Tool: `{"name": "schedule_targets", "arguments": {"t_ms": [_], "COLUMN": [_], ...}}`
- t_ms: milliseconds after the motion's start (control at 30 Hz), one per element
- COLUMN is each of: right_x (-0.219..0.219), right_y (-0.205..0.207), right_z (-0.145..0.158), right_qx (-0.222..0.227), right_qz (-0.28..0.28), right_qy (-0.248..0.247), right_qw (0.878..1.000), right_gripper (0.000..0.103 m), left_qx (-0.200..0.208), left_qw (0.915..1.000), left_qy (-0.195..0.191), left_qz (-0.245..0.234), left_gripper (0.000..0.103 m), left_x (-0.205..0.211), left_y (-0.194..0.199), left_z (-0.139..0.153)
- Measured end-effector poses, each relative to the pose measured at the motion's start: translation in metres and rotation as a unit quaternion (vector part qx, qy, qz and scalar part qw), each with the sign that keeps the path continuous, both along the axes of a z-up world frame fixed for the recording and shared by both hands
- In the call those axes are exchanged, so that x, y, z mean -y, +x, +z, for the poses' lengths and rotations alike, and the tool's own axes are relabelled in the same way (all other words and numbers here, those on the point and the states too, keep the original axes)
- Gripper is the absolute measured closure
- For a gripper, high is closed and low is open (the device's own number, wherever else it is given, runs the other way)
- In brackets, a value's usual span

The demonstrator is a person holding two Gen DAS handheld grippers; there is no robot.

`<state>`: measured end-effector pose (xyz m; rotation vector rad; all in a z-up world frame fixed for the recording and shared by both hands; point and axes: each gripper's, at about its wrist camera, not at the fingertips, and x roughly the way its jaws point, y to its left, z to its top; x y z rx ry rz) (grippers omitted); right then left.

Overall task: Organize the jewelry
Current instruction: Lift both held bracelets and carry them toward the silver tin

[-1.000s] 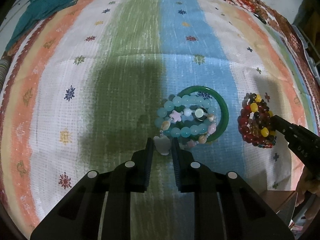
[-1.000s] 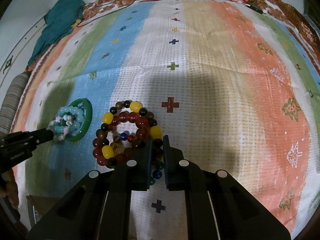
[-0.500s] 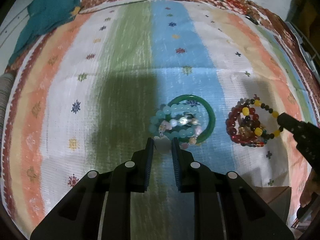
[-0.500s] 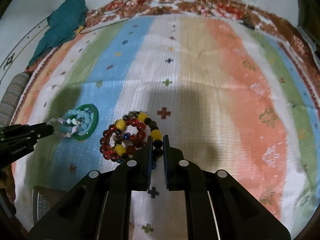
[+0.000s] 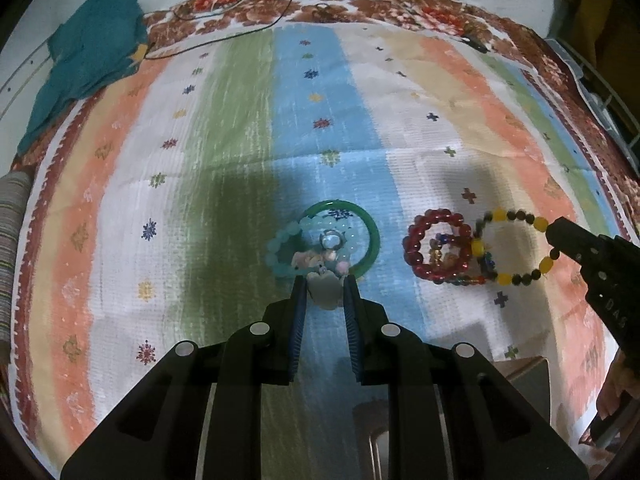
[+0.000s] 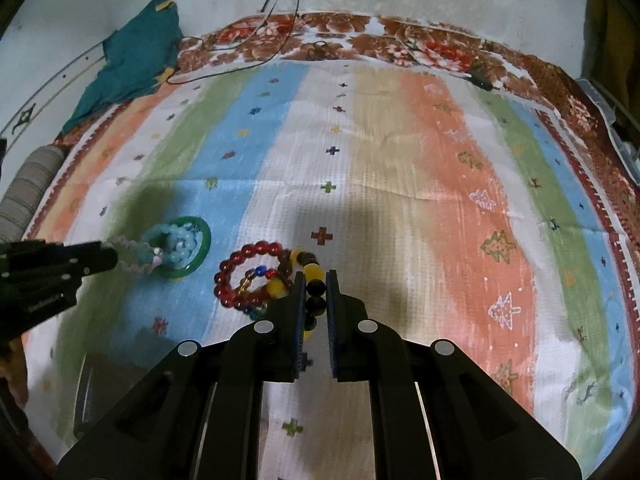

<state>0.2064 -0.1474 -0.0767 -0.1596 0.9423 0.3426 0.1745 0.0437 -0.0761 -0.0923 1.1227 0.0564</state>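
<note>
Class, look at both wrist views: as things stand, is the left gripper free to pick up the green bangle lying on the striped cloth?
Probably not yet. The left gripper is shut on a pale shell-like charm of the aqua bead bracelet, which overlaps the green bangle. It would need to release first.

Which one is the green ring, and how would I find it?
Look at the striped cloth and follow its blue stripe toward the near end. There, left of the red bead bracelet, lies the green ring, with pale blue beads piled on it. It is the only smooth, solid hoop; everything around it is strung from separate beads.
</note>
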Motion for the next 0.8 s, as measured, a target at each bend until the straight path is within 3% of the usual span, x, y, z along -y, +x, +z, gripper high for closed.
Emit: {"name": "schedule_targets", "arguments": {"t_ms": [567, 800], "right_x": [-0.004, -0.001], "right_y": [-0.034, -0.05], "right_z": [0.029, 0.049], "right_qx": [0.034, 0.055], "right_qz": [0.018, 0.021], "right_qy": [0.009, 0.026], "right_qw": [0.999, 0.998], "right_gripper": [0.092, 0.092], "left_qx": [0.041, 0.055], "left_qw": [0.9988, 0.9983], "left_qy": [-0.023, -0.014], "left_qz": [-0.01, -0.016], "left_gripper": [0.085, 0.085], "left_x": [0.01, 0.022], "left_y": [-0.028, -0.042], "left_z": [0.04, 0.05]}}
